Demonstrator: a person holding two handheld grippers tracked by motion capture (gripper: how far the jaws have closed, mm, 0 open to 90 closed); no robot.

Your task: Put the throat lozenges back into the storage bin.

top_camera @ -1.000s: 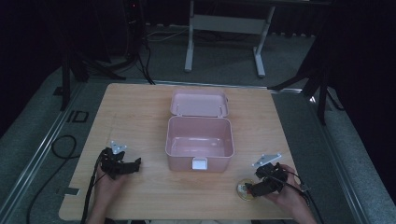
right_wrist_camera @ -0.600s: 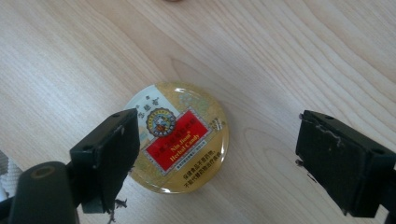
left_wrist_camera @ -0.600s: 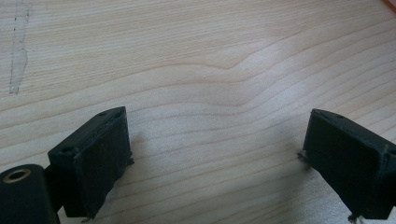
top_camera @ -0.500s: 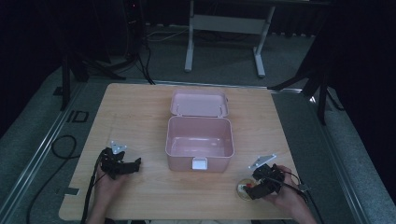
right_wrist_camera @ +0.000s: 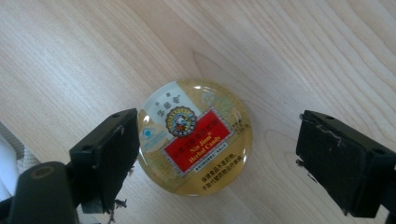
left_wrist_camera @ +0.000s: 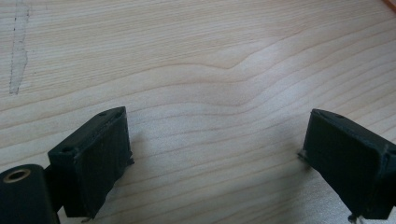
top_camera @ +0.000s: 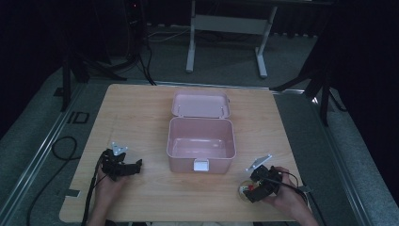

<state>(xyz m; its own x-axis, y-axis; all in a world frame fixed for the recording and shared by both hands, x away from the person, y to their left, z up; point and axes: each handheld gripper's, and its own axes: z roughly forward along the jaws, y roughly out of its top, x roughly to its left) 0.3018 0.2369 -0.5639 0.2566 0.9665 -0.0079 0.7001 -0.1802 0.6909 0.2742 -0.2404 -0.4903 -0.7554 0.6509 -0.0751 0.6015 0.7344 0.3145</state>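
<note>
A round gold candy tin (right_wrist_camera: 195, 137) with a red label lies flat on the wooden table (top_camera: 141, 108) near its front right edge (top_camera: 244, 190). My right gripper (right_wrist_camera: 215, 154) is open and hangs just over the tin, its left jaw at the tin's rim and its right jaw well off to the side. It sits in the high view at the front right (top_camera: 256, 187). My left gripper (left_wrist_camera: 219, 158) is open above bare wood, at the front left in the high view (top_camera: 127, 165). A pink box (top_camera: 201, 141) stands open mid-table, its lid (top_camera: 200, 104) laid back.
The pink box is empty inside and has a white latch (top_camera: 201, 165) on its front wall. Cables (top_camera: 61, 150) trail off the table's left side. A white frame (top_camera: 226, 23) stands on the floor beyond the far edge.
My right gripper has come down and slightly left over the candy tin. The left gripper and the pink box have not moved.
</note>
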